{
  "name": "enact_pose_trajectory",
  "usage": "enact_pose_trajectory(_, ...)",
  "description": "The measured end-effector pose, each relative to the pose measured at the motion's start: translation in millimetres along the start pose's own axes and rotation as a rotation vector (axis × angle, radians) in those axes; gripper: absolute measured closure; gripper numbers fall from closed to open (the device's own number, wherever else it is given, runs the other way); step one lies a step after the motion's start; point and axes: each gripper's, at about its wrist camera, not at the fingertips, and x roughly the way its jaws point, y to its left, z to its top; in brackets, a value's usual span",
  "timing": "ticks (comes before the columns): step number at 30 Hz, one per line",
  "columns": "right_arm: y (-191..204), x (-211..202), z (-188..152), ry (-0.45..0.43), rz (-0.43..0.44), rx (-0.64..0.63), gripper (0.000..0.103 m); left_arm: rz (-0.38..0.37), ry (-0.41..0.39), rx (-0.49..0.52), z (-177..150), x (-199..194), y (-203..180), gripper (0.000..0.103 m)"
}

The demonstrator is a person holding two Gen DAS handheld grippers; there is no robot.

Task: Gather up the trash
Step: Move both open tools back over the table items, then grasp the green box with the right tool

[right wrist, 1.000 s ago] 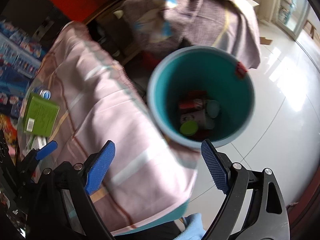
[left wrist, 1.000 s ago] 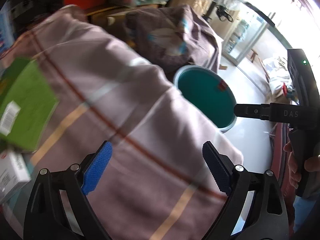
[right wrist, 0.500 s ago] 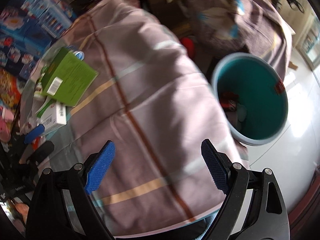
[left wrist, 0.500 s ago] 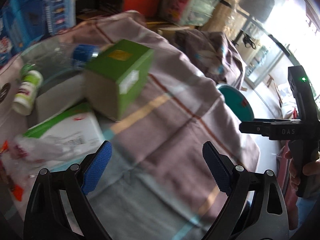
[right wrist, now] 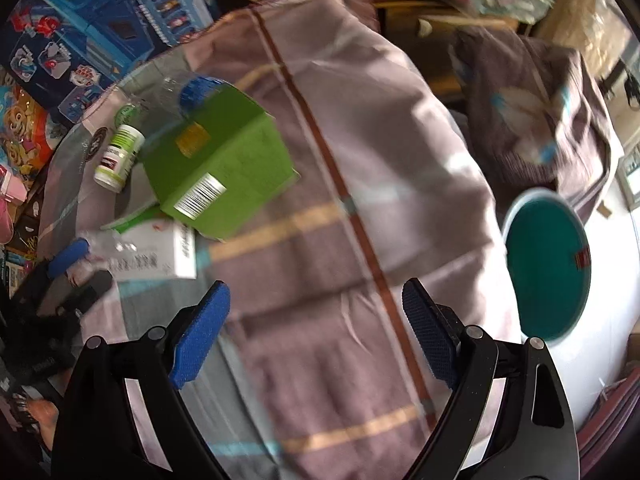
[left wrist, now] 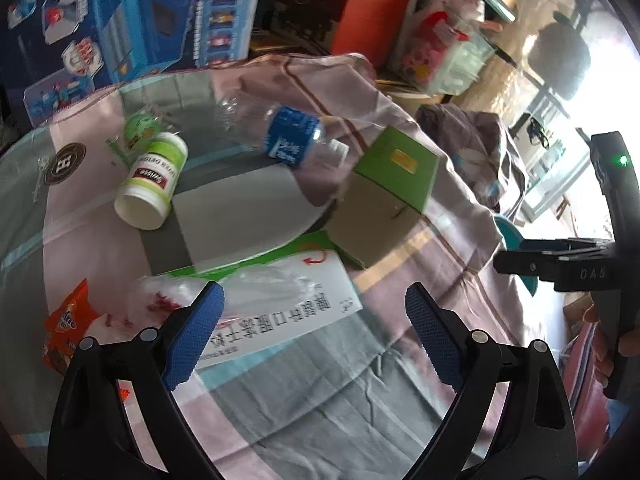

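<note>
Beyond left claw (left wrist: 314,336) (agape): white carton (left wrist: 280,316).

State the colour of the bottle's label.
Blue, on the plastic bottle; clearest in the left wrist view.

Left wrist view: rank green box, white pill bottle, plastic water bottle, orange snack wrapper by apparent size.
1. green box
2. plastic water bottle
3. white pill bottle
4. orange snack wrapper, partly hidden, so unsure against the pill bottle.
Fisheye nearness skews all of these.

Woven cloth (left wrist: 400,380) matt; green box (left wrist: 384,196) matt cardboard; bottle (left wrist: 276,128) clear glossy plastic.
</note>
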Motion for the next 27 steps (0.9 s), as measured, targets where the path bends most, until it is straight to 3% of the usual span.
enact_pose_trajectory(7, 51, 30, 12, -0.006, 0.021, -0.023, 0.019, 0.013, 0.002, 0.001, -12, 1, 18, 0.01)
enact_pose_trajectory(16, 77, 60, 23, -0.078, -0.063, -0.049, 0.022, 0.071, 0.05, 0.003, -31, 0, 50, 0.01)
enact_pose_trajectory(18, 77, 64, 26, -0.097, -0.084, -0.05, 0.035, 0.072, 0.062, -0.012, -32, 4, 59, 0.01)
enact_pose_trajectory(19, 76, 66, 27, -0.101, -0.091, -0.052, 0.049, 0.067, 0.069, -0.02, -32, 7, 63, 0.01)
enact_pose_trajectory(20, 73, 69, 29, -0.096, -0.09, -0.044, 0.057, 0.057, 0.078, -0.032, -32, 10, 66, 0.01)
enact_pose_trajectory(21, 71, 70, 30, -0.093, -0.082, -0.035, 0.072, 0.039, 0.089, -0.043, -32, 14, 69, 0.01)
enact_pose_trajectory(23, 64, 70, 30, -0.099, -0.078, -0.022, 0.09, 0.002, 0.099, -0.049, -32, 19, 68, 0.01)
enact_pose_trajectory(25, 53, 67, 31, -0.11, -0.076, -0.008, 0.099, -0.013, 0.099, -0.037, -34, 23, 62, 0.011)
enact_pose_trajectory(27, 43, 63, 30, -0.118, -0.067, 0.005, 0.1, -0.025, 0.098, -0.009, -36, 25, 51, 0.02)
